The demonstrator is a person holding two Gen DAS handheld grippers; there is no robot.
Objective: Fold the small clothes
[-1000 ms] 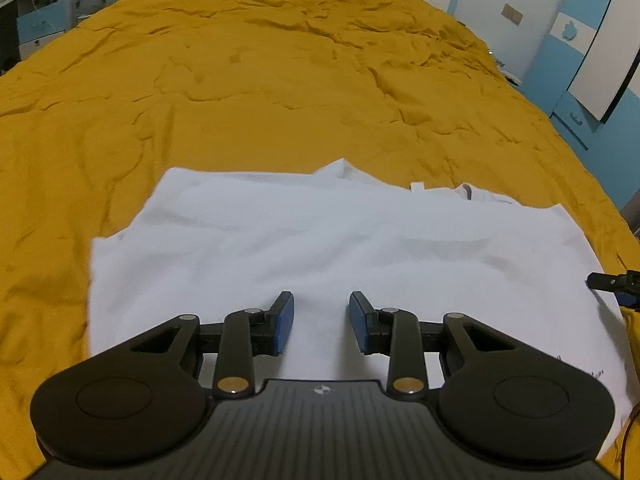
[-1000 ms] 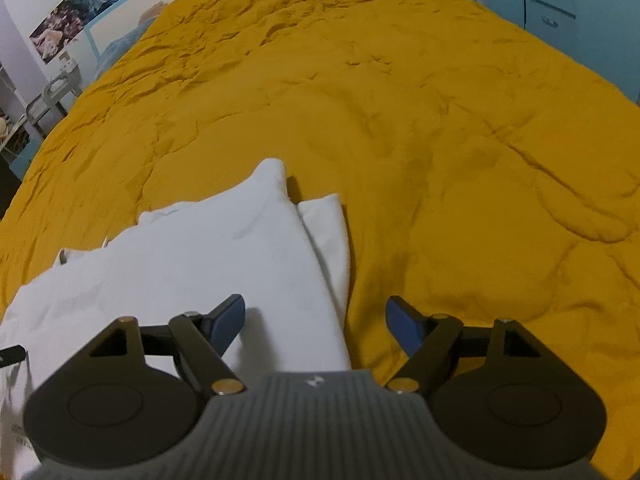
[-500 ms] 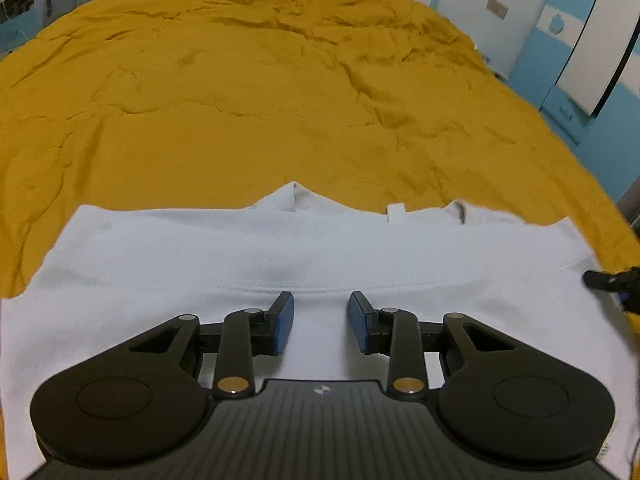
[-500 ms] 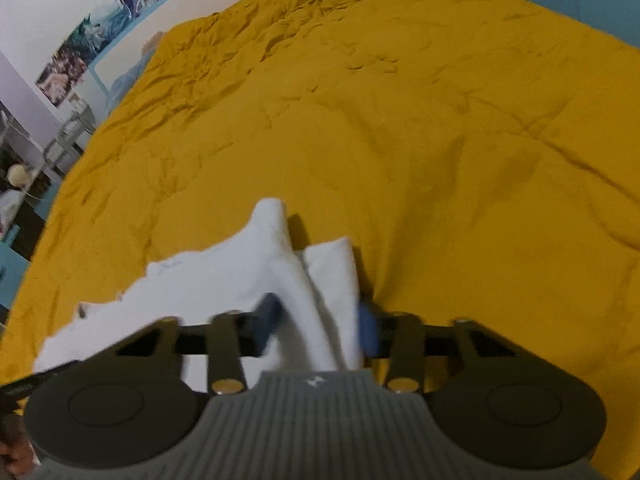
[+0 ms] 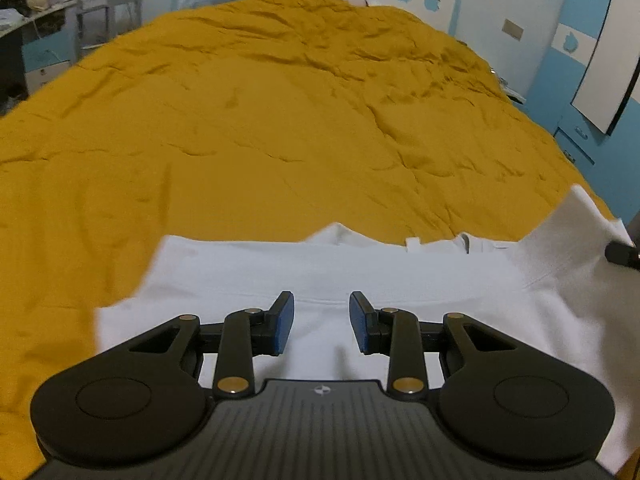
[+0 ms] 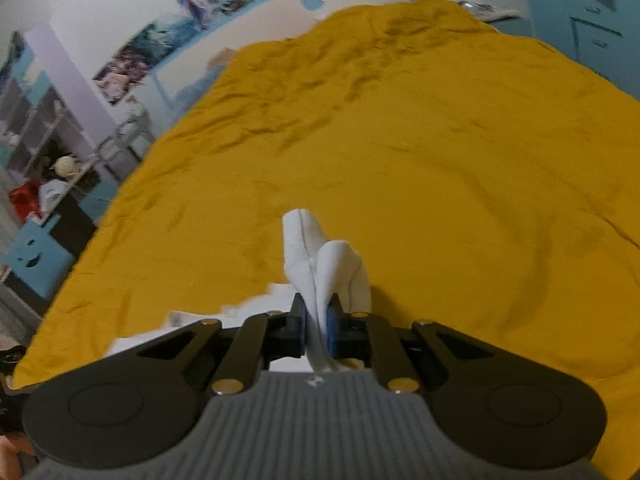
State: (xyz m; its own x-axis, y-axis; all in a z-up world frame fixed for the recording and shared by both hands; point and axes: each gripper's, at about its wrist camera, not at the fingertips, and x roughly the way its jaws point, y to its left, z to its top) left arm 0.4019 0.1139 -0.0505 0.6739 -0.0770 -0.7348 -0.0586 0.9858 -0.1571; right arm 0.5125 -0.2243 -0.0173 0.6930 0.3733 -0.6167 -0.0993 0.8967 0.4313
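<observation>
The white shirt (image 5: pixel 360 280) lies on the yellow blanket (image 5: pixel 280 120), low in the left view, with its corner lifted at 3 o'clock. The right gripper (image 6: pixel 317 322) is pinched tight on that bunched corner. The left gripper (image 5: pixel 322 320) is partly open above the shirt, holding nothing.

Left gripper (image 5: pixel 322 322) and right gripper (image 6: pixel 317 326) look alike: matte black linkage arms with round brass-coloured pivot screws, blue pads on the jaws, two large round black discs, and a ribbed dark-grey body bearing a small white emblem.
</observation>
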